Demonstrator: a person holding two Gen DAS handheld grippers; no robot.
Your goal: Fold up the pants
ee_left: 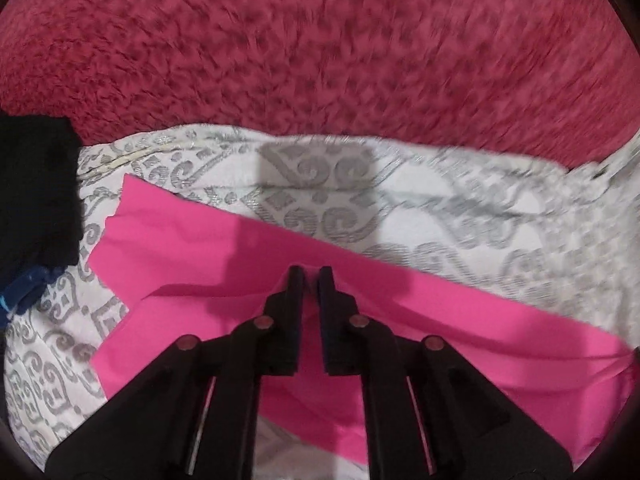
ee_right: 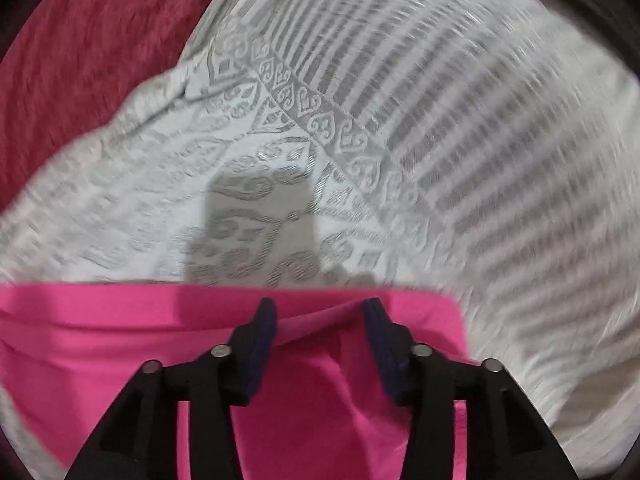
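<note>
The left gripper (ee_left: 311, 274) was nearly closed, seemingly pinching a fold of the pants (ee_left: 192, 248); the right gripper (ee_right: 320, 312) stood open astride a raised edge. That thin pinch could slip and the fold collapse. The pants lay on the white cloth (ee_left: 460, 220), long axis running leftward toward the black garment (ee_left: 36, 184).

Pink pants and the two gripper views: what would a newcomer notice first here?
The bright pink pants catch the eye first, lying on a white bedspread with a grey pattern. The left gripper is nearly closed over the pink cloth, while the right gripper stands open at the garment's edge. Behind lies a fuzzy dark red blanket, and a black garment at the left edge.
</note>
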